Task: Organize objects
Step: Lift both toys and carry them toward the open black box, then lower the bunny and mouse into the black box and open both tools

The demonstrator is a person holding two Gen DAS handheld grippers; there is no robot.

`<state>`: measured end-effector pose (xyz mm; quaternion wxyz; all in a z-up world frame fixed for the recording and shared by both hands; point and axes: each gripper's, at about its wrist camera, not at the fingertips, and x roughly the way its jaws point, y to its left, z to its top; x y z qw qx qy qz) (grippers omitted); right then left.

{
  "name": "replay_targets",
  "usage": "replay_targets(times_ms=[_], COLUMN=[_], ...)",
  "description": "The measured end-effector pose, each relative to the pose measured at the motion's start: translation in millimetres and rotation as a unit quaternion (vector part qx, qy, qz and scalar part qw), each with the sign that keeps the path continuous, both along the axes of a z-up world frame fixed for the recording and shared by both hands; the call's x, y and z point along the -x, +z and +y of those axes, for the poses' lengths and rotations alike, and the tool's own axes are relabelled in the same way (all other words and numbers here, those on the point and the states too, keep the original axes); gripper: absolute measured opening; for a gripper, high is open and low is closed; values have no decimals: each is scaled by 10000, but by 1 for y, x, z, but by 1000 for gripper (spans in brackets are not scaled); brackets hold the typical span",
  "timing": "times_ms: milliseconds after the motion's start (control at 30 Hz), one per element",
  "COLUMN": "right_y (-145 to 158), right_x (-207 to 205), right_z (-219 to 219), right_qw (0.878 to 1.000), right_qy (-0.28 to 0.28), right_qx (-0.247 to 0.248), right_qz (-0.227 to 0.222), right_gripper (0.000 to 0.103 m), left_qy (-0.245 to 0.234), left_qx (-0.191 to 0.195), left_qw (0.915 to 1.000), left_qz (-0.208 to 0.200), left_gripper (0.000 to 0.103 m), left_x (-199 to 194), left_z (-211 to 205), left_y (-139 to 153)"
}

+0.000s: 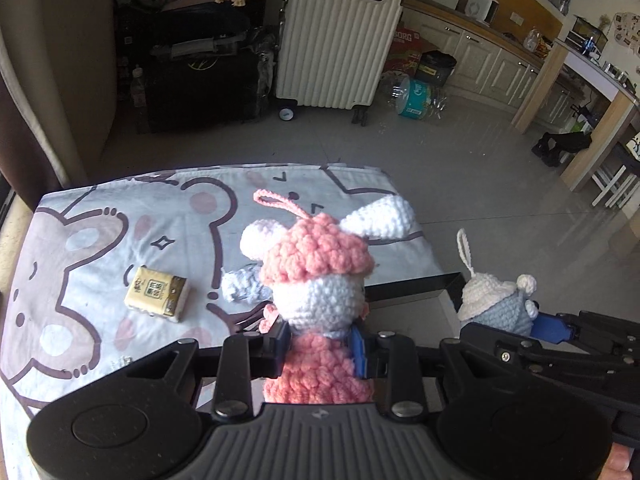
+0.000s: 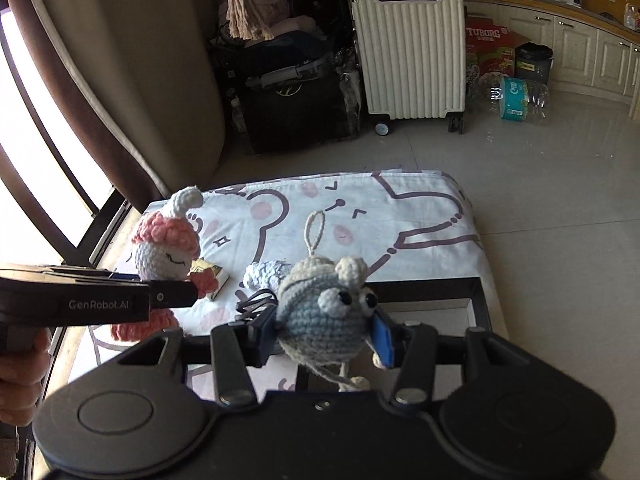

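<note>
A pink and white crochet doll (image 1: 316, 280) with white ears and a pink loop is lifted above the table, and my left gripper (image 1: 320, 346) is shut on its neck. The right wrist view shows that same doll (image 2: 164, 248) at the left, in the left gripper (image 2: 176, 300). A blue-grey crochet doll (image 2: 324, 316) with a cream hat and bulging eyes is clamped in my right gripper (image 2: 324, 336). From the left wrist view this blue doll (image 1: 496, 304) hangs at the right in the right gripper (image 1: 548, 330). On the cloth lie a small blue-white crochet piece (image 1: 244, 290) and a yellow packet (image 1: 158, 294).
A cartoon-bear cloth (image 1: 100, 240) covers the table, and a black tray (image 2: 478, 300) sits at its right end. Beyond the table are grey floor tiles, a white suitcase (image 1: 336, 40), black bags (image 1: 200, 76) and cabinets. A curtain (image 2: 120, 80) hangs at the left.
</note>
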<state>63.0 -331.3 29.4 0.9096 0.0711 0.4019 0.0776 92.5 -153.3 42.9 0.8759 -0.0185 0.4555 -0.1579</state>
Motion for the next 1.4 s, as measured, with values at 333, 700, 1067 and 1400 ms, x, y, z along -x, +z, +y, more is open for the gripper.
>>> replay_targets(times_ms=[333, 700, 1067, 1400], right_y=[-12, -59, -95, -104], right_x=[0, -8, -11, -11], right_z=[-40, -61, -60, -63], right_qw=[9992, 9963, 9931, 9910], right_qy=[-402, -691, -724, -798], right_qx=[13, -60, -181, -233], right_qz=[45, 515, 908, 1049], right_gripper=[50, 50, 50, 50], left_qy=[-203, -245, -231, -327], left_qx=[508, 463, 208, -137], left_qw=[9979, 9953, 9940, 9937], left_qz=[353, 819, 1048, 1059], left_gripper=[33, 33, 34, 43], left_x=[-18, -14, -6, 1], left_z=[-47, -67, -73, -76], left_y=[-34, -98, -121, -114])
